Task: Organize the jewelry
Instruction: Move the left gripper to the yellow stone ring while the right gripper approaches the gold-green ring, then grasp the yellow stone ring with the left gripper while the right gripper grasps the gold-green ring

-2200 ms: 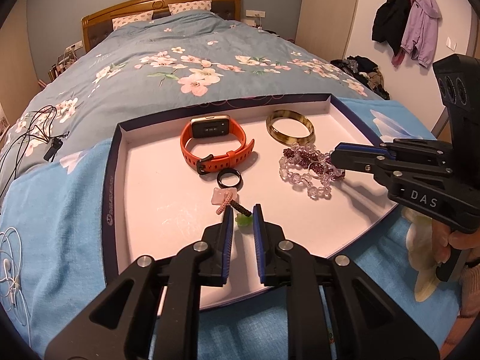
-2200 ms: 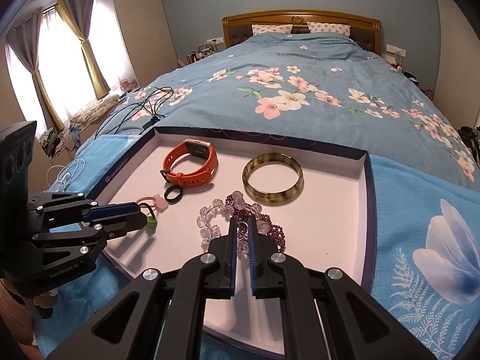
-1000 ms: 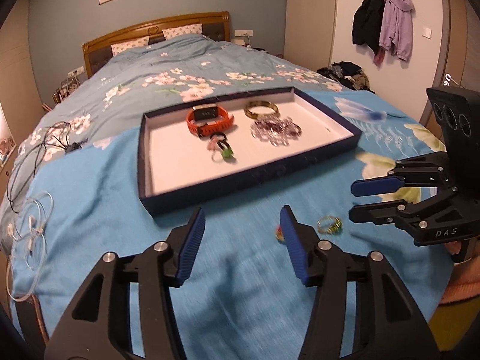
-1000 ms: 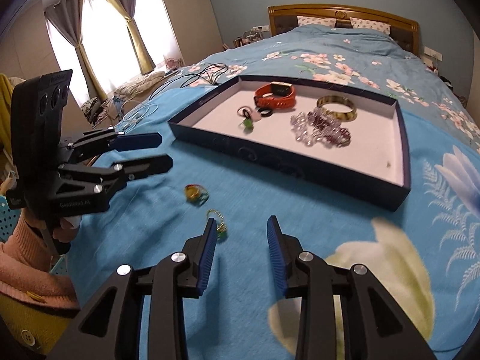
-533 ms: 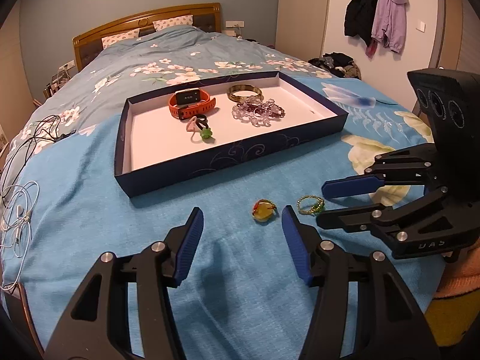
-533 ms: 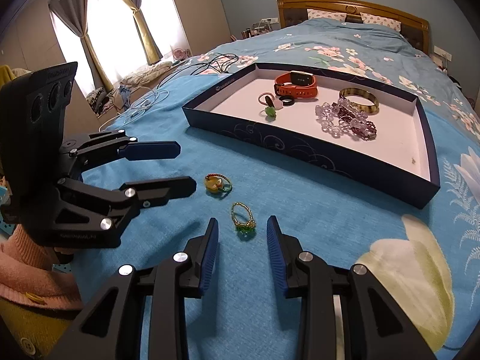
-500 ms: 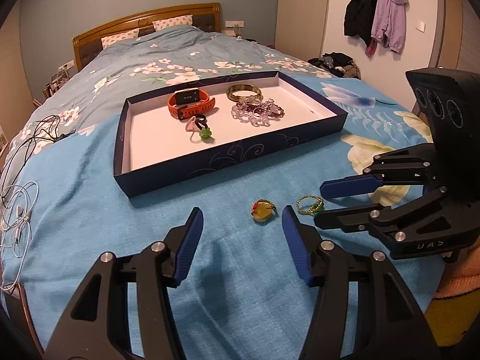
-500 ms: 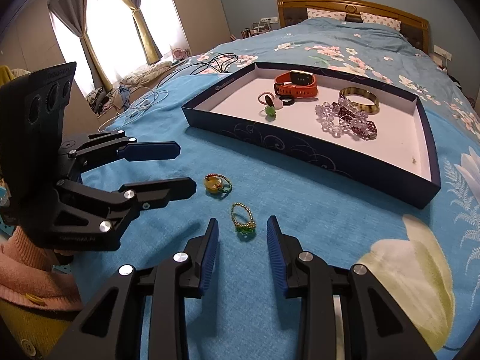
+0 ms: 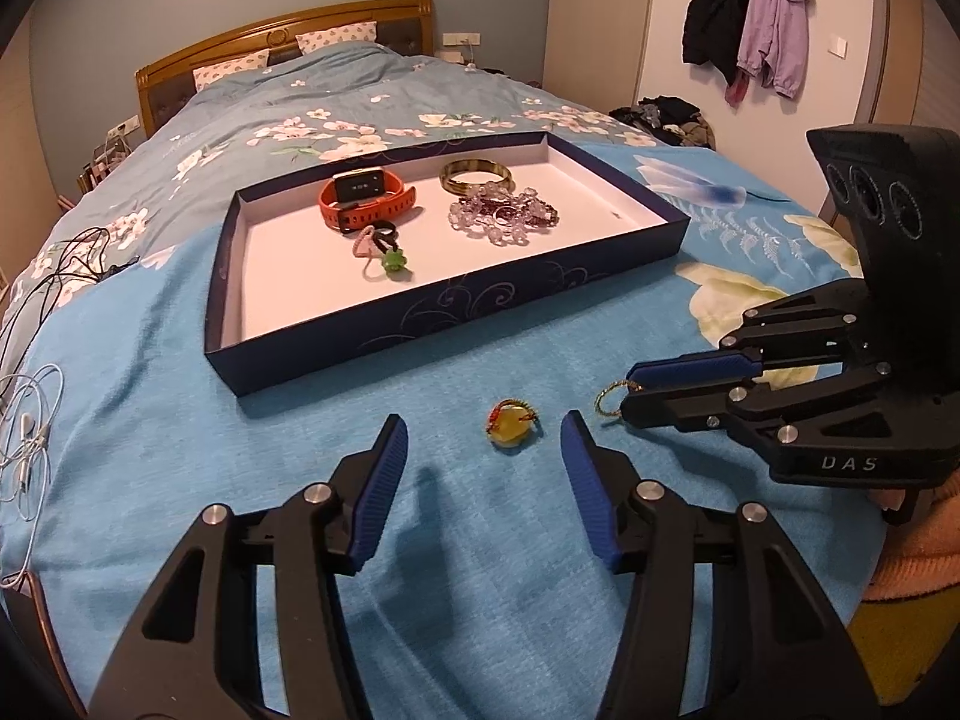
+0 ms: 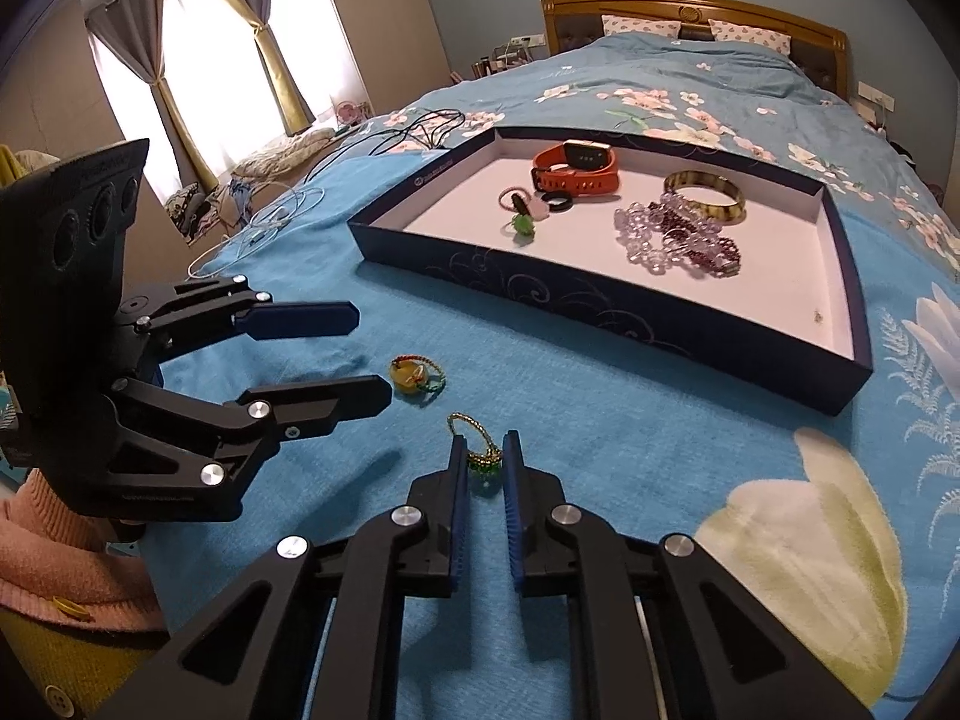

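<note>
Right gripper [image 10: 485,468] low over the blue blanket [image 10: 600,420], blue pads drawn in on a gold wire ring with a green bead [image 10: 477,450]; bead pinched between the pads, wire loop poking out ahead of the tips. In the left wrist view, same gripper [image 9: 630,387] seen from the side, jaws nearly together, gold loop [image 9: 612,399] sticking out at the tips.

Left gripper [image 9: 483,459] spread wide, holding nothing, hovering just short of a yellow-stone ring [image 9: 510,423] wrapped with red and green thread. Stone ring lying on the blanket between the lines of the two open fingers, not touched. From the right wrist view, the left gripper [image 10: 375,354] with tips right beside that ring [image 10: 414,375].

Beyond both, a navy tray with a pale pink floor [image 9: 420,312] on the bed. Inside: orange smartwatch [image 9: 363,195] toward the far side, black ring [image 9: 384,231] just in front of it, pink charm and green bead piece [image 9: 384,255] beside that, horn-coloured bangle [image 9: 477,175] at the far right, clear and purple bead bracelets [image 9: 504,216] heaped in front of the bangle.

White earphone cable [image 9: 27,438] off to the left on the blanket.
</note>
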The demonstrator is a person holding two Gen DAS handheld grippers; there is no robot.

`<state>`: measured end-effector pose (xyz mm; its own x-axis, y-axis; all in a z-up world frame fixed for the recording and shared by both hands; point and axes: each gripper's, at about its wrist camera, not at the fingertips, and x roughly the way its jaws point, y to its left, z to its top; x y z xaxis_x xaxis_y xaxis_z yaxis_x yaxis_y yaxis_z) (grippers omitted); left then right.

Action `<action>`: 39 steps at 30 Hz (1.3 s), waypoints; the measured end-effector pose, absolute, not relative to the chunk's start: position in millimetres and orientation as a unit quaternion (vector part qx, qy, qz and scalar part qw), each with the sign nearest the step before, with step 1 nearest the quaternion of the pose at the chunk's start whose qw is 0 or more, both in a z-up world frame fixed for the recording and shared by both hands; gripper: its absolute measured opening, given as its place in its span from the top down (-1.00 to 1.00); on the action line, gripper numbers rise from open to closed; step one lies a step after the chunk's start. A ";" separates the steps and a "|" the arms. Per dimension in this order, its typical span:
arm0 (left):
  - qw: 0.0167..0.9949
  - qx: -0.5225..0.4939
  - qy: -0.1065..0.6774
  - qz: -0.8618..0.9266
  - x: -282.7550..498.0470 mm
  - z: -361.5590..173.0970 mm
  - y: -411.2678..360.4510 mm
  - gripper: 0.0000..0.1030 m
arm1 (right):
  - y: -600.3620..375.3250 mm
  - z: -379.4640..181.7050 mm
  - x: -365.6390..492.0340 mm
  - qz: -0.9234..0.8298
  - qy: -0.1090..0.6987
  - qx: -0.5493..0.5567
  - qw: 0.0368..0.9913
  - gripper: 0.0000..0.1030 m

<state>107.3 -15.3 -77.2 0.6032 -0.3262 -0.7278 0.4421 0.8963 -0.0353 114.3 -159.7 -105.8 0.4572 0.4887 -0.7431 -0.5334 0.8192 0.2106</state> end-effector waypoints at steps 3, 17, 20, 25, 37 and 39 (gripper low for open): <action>0.888 0.073 0.396 -0.223 110.0 -79.4 -19.1 0.07 | -165.9 -103.7 115.3 0.294 0.423 -0.020 0.857 0.81; 0.874 0.058 0.428 -0.225 124.4 -90.4 -25.0 0.60 | -179.9 -99.6 117.7 0.285 0.412 -0.001 0.865 0.81; 0.875 0.057 0.426 -0.221 123.9 -89.8 -25.1 0.64 | -181.5 -99.2 117.1 0.284 0.410 0.001 0.867 0.81; 0.878 0.060 0.422 -0.218 122.1 -88.7 -27.9 0.68 | -184.3 -97.3 117.3 0.281 0.406 0.004 0.869 0.81; 0.891 0.050 0.397 -0.212 115.0 -75.8 -23.7 0.68 | -189.4 -91.1 116.6 0.274 0.395 0.010 0.877 0.81; 0.893 0.048 0.395 -0.212 114.5 -73.4 -22.4 0.68 | -190.7 -89.4 117.2 0.274 0.392 0.012 0.878 0.81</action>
